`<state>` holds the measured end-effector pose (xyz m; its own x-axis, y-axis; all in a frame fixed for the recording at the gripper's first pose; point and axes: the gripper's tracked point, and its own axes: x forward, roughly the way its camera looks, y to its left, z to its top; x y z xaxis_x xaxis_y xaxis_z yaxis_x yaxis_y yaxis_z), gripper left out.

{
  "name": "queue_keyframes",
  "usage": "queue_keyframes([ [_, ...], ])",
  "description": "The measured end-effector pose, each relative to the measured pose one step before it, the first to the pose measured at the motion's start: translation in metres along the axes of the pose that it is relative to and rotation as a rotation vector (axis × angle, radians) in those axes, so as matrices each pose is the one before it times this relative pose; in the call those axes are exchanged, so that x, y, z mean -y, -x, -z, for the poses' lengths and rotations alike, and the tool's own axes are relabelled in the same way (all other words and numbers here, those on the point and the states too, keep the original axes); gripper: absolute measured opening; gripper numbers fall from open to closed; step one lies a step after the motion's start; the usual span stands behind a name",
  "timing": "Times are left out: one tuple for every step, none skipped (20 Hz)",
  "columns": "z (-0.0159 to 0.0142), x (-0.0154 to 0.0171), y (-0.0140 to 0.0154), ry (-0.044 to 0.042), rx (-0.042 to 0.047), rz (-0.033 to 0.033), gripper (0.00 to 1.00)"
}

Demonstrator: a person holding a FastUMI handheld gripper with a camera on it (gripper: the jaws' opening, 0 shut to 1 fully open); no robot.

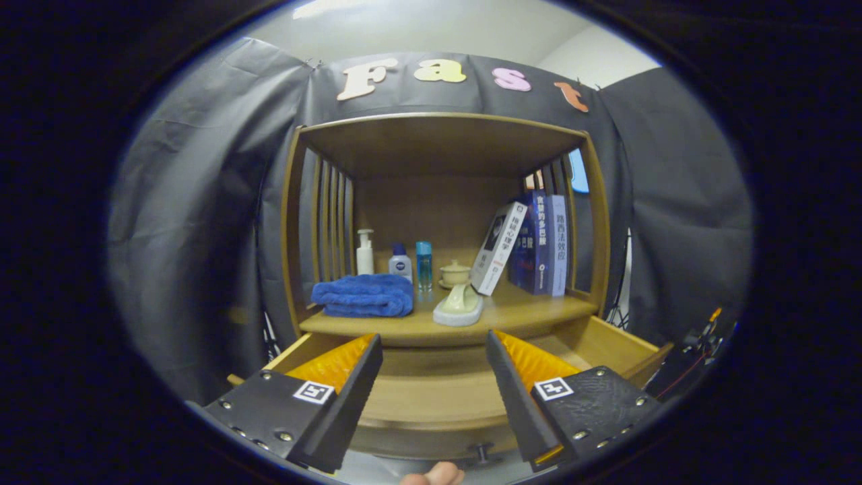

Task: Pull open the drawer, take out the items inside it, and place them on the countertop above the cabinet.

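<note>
Between the two fingers of the tongs [434,377], and a little below them, lies the drawer [438,397], already pulled out from the cabinet. The tongs are released, the fingers standing wide apart with nothing held, and they hang over the drawer's inside. What I can see of the drawer floor looks bare; the corners under the fingers are hidden, so I cannot tell if an item is left there. The knob [480,453] on the drawer front is just under the right finger, and a fingertip of a person [438,473] shows near it.

Beyond the tongs is the surface [539,311] above the drawer, and it is rather full. A blue towel [364,296] lies ahead of the left finger, a pale dish [460,306] sits at the front edge straight ahead, and behind them stand a pump bottle [364,252], two small bottles [412,264] and a small lidded jar [454,273]. Books [535,242] lean ahead of the right finger.

In my judgement the risks are these. If the tongs move forward at this height, they may push the pale dish, which sits close to the edge and could fall into the drawer. A reach into the drawer could strike its side walls, because the fingers are open so wide. The leaning book may also slide if something touches it.
</note>
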<state>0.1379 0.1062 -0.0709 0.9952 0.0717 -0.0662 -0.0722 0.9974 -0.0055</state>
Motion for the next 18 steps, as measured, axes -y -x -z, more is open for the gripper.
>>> queue_keyframes([
  [0.00766,0.00462,0.00513,-0.01024,-0.00005,0.01075,0.93],
  [0.00733,0.00064,0.00483,-0.01796,0.00130,-0.00072,0.93],
  [0.00678,0.00071,0.00387,-0.01145,-0.00333,-0.00380,0.93],
  [0.00671,0.00421,0.00412,-0.00547,-0.00426,0.00593,0.93],
  [0.00541,0.00298,0.00370,-0.00657,-0.00476,0.00090,0.93],
  [0.00679,-0.00060,0.00169,-0.00760,-0.00623,-0.00908,0.94],
  [0.00634,0.00251,0.00197,-0.00501,-0.00671,0.00153,0.96],
  [0.00569,0.00453,0.00247,-0.01132,-0.00464,0.00432,0.99],
  [0.00524,0.00161,0.00120,-0.01710,-0.00611,-0.00208,0.99],
  [0.00694,0.00007,0.00145,-0.01283,-0.00782,-0.00346,0.99],
  [0.00563,0.00078,0.00086,-0.00604,-0.00663,-0.00466,0.99],
  [0.00413,0.00118,-0.00042,-0.00184,-0.00606,-0.00397,0.99],
  [0.00515,0.00020,-0.00083,-0.00244,-0.01065,-0.00698,0.99],
  [0.00663,0.00032,-0.00166,0.00114,-0.01763,-0.00673,0.99],
  [-0.00268,0.00090,0.00074,-0.00172,0.01561,-0.00797,0.99],
  [0.00057,0.00082,-0.00079,-0.00494,0.00187,-0.00974,0.99],
  [0.00113,0.00287,-0.00021,-0.00234,-0.00394,-0.00189,0.99],
  [0.00464,0.00130,-0.00078,-0.00113,-0.01325,-0.00251,0.98],
])
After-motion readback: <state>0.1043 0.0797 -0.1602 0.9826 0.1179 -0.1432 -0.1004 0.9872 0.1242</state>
